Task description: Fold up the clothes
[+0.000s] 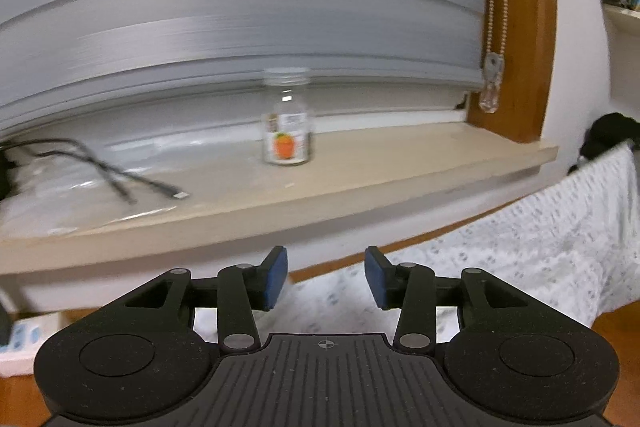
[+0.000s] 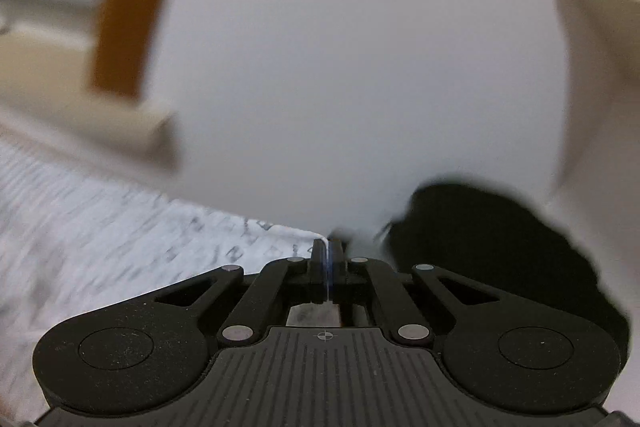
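The garment is a white cloth with a small grey print (image 1: 540, 247). In the left wrist view it stretches from below the fingers up to the right, where its far corner is lifted. My left gripper (image 1: 326, 277) stands open above the cloth's near edge, with nothing between its blue pads (image 1: 276, 279). In the right wrist view the same cloth (image 2: 100, 227) runs in from the left, blurred. Its corner ends between the fingertips of my right gripper (image 2: 328, 251), which is shut on it.
A beige window sill (image 1: 360, 187) carries a glass jar with an orange label (image 1: 286, 123), a black cable (image 1: 120, 179) and a clear plastic bag. Grey blinds and a bead chain (image 1: 496, 7) hang above. A dark bundle (image 2: 500, 235) lies by the white wall.
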{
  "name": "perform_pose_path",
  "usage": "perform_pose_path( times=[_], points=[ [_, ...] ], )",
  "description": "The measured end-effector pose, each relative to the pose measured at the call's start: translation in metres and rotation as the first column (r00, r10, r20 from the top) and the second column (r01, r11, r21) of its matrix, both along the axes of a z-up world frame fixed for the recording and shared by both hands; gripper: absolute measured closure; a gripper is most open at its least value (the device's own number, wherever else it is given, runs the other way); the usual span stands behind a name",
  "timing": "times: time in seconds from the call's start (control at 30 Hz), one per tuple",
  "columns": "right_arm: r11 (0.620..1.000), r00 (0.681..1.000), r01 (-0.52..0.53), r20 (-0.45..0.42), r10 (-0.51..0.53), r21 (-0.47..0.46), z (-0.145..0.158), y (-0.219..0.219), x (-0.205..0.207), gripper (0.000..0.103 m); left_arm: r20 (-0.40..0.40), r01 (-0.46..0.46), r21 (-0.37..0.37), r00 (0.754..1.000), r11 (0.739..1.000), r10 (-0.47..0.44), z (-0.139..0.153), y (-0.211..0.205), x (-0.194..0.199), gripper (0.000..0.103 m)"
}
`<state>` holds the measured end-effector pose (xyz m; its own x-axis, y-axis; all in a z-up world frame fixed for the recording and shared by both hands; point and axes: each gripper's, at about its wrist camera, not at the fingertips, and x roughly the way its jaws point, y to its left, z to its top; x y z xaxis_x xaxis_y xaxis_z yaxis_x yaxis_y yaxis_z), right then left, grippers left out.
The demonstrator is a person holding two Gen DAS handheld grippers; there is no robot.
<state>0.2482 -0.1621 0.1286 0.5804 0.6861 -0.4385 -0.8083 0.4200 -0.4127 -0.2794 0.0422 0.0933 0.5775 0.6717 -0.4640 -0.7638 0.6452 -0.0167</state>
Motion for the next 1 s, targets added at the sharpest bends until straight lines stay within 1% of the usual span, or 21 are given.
perform_pose_path(
  times=[0.07,0.1,0.17,0.2,0.23,0.27,0.33,0.37,0.4,0.43,0.5,0.57,0.63,0.73,0.83,0.9,1.0],
  points=[
    [0.999,0.998,0.046,0.031,-0.046,0.002,-0.001,0.030,0.010,0.096,0.011,0.015,-0.008,1.000,1.000,-0.015,-0.003,0.003,0.012,0.051],
    [0.998,0.998,0.054,0.025,-0.054,-0.014,-0.006,0.042,0.012,0.093,0.010,0.022,-0.013,1.000,1.000,-0.022,-0.007,0.004,0.018,0.049],
    [0.998,0.998,0.060,-0.011,-0.061,-0.024,-0.017,0.056,0.015,0.086,0.006,0.039,-0.030,0.999,0.999,-0.039,-0.016,0.007,0.028,0.048],
    [0.999,0.997,0.050,-0.050,-0.051,-0.021,-0.021,0.057,0.015,0.079,0.001,0.052,-0.044,0.999,0.998,-0.052,-0.023,0.010,0.034,0.047],
    [1.000,0.996,0.023,-0.088,-0.024,-0.014,-0.026,0.056,0.014,0.075,-0.004,0.064,-0.058,0.998,0.996,-0.065,-0.029,0.012,0.039,0.046],
    [1.000,0.993,0.004,-0.118,-0.005,-0.007,-0.031,0.052,0.012,0.072,-0.012,0.073,-0.070,0.997,0.995,-0.074,-0.035,0.013,0.043,0.046],
    [1.000,0.981,-0.029,-0.190,0.028,-0.002,-0.041,0.042,0.008,0.070,-0.027,0.095,-0.092,0.995,0.991,-0.097,-0.046,0.016,0.049,0.046],
    [0.999,0.969,-0.051,-0.242,0.051,0.004,-0.046,0.037,0.005,0.070,-0.032,0.104,-0.103,0.994,0.989,-0.108,-0.051,0.018,0.051,0.047],
    [0.997,0.949,-0.072,-0.307,0.072,0.011,-0.053,0.031,0.003,0.070,-0.040,0.111,-0.115,0.992,0.987,-0.117,-0.054,0.020,0.052,0.049],
    [0.996,0.925,-0.092,-0.369,0.093,0.020,-0.061,0.025,0.001,0.070,-0.047,0.119,-0.128,0.991,0.985,-0.126,-0.058,0.022,0.053,0.052],
    [0.992,0.896,-0.128,-0.426,0.125,0.022,-0.077,0.020,-0.011,0.070,-0.067,0.128,-0.148,0.988,0.981,-0.139,-0.064,0.025,0.054,0.058],
    [0.987,0.885,-0.158,-0.443,0.147,0.011,-0.093,0.022,-0.030,0.069,-0.092,0.132,-0.163,0.985,0.978,-0.148,-0.068,0.026,0.054,0.062],
    [0.983,0.885,-0.181,-0.437,0.162,-0.003,-0.106,0.024,-0.045,0.064,-0.130,0.127,-0.170,0.980,0.977,-0.150,-0.073,0.027,0.054,0.066],
    [0.986,0.889,-0.166,-0.428,0.164,0.033,-0.114,0.016,-0.053,0.064,-0.152,0.119,-0.166,0.978,0.979,-0.144,-0.079,0.026,0.047,0.068],
    [0.986,0.875,-0.162,-0.455,0.167,0.052,-0.113,0.010,-0.050,0.064,-0.162,0.107,-0.161,0.978,0.981,-0.134,-0.078,0.022,0.037,0.075],
    [0.982,0.877,-0.182,-0.445,0.182,0.044,-0.112,0.006,-0.058,0.063,-0.156,0.100,-0.156,0.980,0.983,-0.125,-0.078,0.016,0.025,0.075],
    [0.980,0.871,-0.197,-0.451,0.193,0.039,-0.112,0.003,-0.065,0.062,-0.147,0.086,-0.149,0.983,0.985,-0.109,-0.079,0.008,0.008,0.076]
  ],
)
